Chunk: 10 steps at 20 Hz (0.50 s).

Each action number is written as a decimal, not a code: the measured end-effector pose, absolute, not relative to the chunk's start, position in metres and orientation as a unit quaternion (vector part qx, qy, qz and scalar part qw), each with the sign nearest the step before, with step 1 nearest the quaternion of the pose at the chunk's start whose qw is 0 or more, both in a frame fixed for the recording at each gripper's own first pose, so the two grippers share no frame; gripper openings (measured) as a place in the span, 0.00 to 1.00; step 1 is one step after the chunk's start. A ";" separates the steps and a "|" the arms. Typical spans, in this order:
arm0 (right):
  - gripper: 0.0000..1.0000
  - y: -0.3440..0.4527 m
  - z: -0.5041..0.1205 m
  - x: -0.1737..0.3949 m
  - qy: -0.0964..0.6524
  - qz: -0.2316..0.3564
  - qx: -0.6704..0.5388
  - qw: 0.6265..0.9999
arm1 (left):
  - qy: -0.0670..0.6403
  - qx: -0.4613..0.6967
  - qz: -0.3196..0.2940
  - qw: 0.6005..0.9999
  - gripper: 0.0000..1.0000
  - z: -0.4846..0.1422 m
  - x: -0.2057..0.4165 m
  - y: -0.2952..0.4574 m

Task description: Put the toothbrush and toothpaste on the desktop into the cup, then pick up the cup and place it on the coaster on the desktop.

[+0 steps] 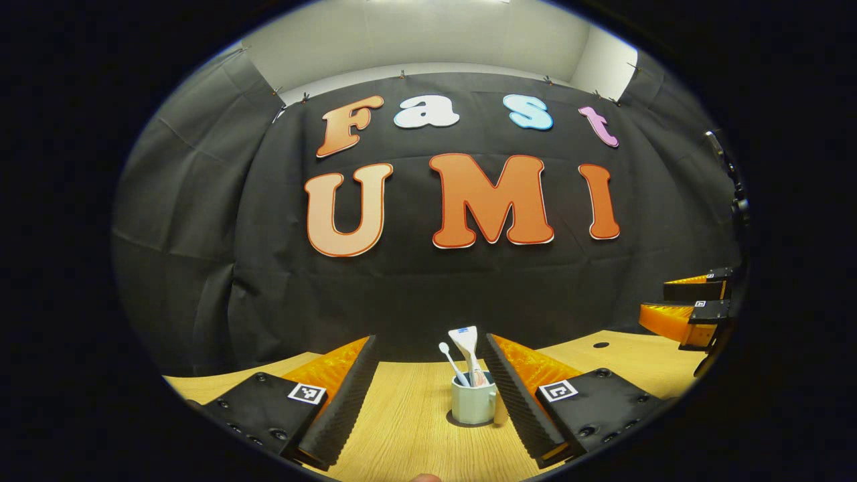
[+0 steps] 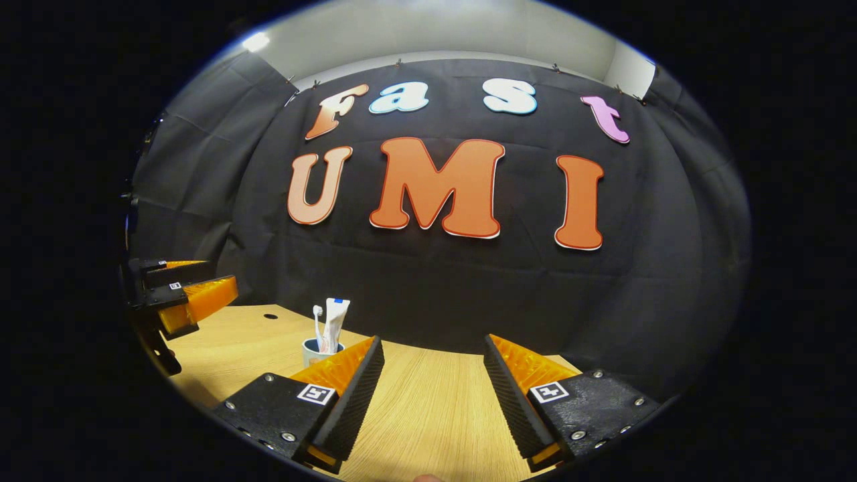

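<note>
Our left claw (image 1: 428,395) is spread wide with nothing in it, and the small pale green cup with a handle (image 1: 473,403) stands between its two fingers, nearer the right one, touching neither. The white toothbrush (image 1: 452,363) and the white toothpaste tube (image 1: 467,349) stand up inside the cup, so we think that part is done. A dark round patch under the cup may be the coaster, but we cannot tell. Our right claw (image 2: 432,402) is spread wide too, over the bare light wooden desktop (image 2: 428,408); the cup (image 2: 315,349) is far to its left. The writing on the tube is too small to read
</note>
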State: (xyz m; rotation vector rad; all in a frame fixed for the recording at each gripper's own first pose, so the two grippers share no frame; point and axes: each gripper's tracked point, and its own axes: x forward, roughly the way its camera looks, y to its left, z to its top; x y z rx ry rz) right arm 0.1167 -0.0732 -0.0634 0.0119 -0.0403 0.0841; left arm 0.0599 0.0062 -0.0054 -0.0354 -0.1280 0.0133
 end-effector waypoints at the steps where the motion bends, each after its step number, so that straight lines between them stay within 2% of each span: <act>1: 0.90 -0.075 -0.063 0.117 -0.020 0.041 0.007 0.999 | -0.065 -0.016 0.005 0.998 1.00 -0.005 0.061 0.005; 9: 0.90 -0.079 -0.065 0.119 -0.016 0.038 0.005 0.999 | -0.055 -0.023 -0.008 0.998 1.00 -0.011 0.069 -0.003; 10: 0.86 -0.080 -0.066 0.119 -0.015 0.037 0.005 0.999 | -0.054 -0.023 -0.010 0.998 1.00 -0.012 0.069 -0.005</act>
